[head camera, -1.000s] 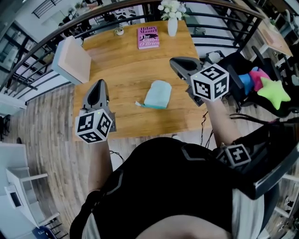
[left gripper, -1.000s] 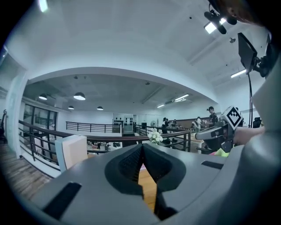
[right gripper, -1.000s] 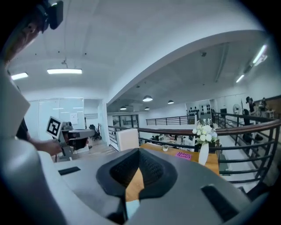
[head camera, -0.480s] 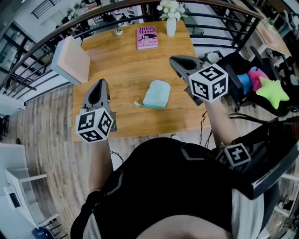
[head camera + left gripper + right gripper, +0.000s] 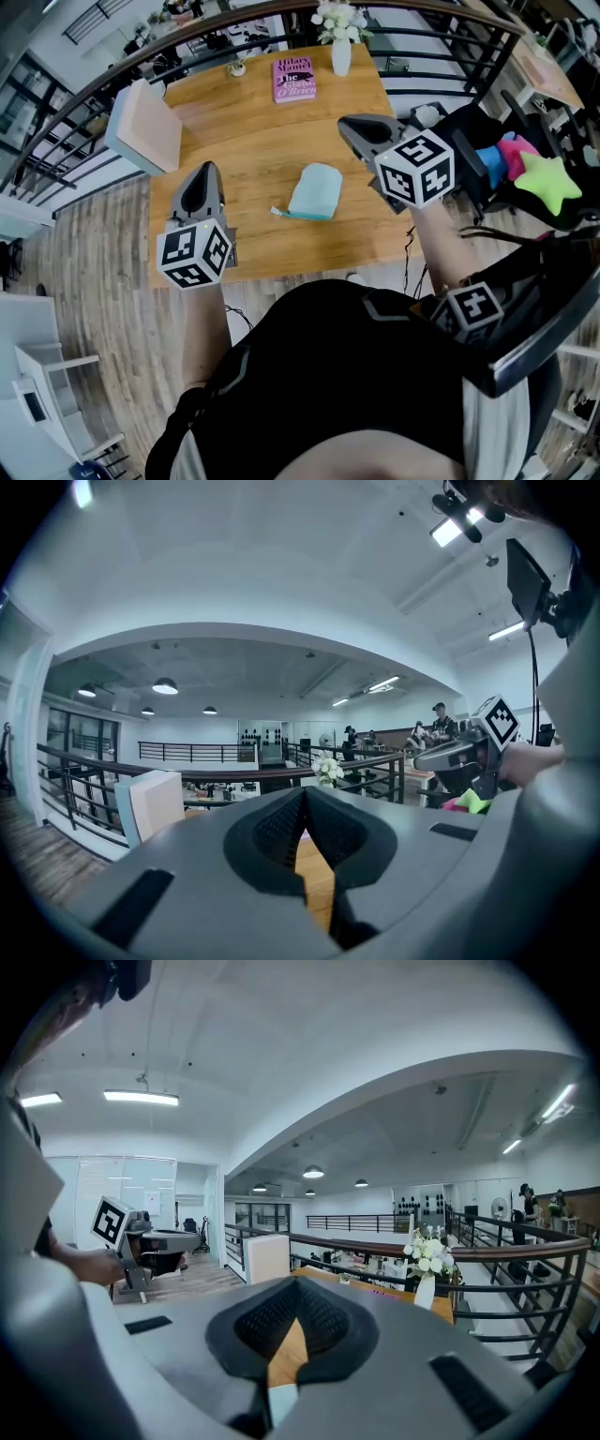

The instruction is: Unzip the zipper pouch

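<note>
Head view: one wooden worktop (image 5: 246, 141); one zipper pouch (image 5: 315, 190), light blue, lying flat near the middle of the worktop's near half, its zip edge toward the person and a small tab sticking out at its left; two grippers, both held above the worktop and apart from the pouch, one on either side of it; left hand-held gripper (image 5: 202, 174) over the near left part of the worktop, right hand-held gripper (image 5: 350, 127) at the right edge; each carries one marker cube; one pink book (image 5: 294, 79) and one white vase (image 5: 341, 54) with white flowers at the far edge; one pale block (image 5: 142, 127) standing off the far left corner; one green star-shaped toy (image 5: 548, 184) at the right, off the worktop. Left gripper view: the two jaws meet at their tips, nothing between them; bare worktop shows through the slit below; the right hand-held gripper, the flowers and the block appear beyond. Right gripper view: jaws likewise closed together and empty; one vase, one block, the left hand-held gripper and a dark railing (image 5: 525, 1255) beyond.
</note>
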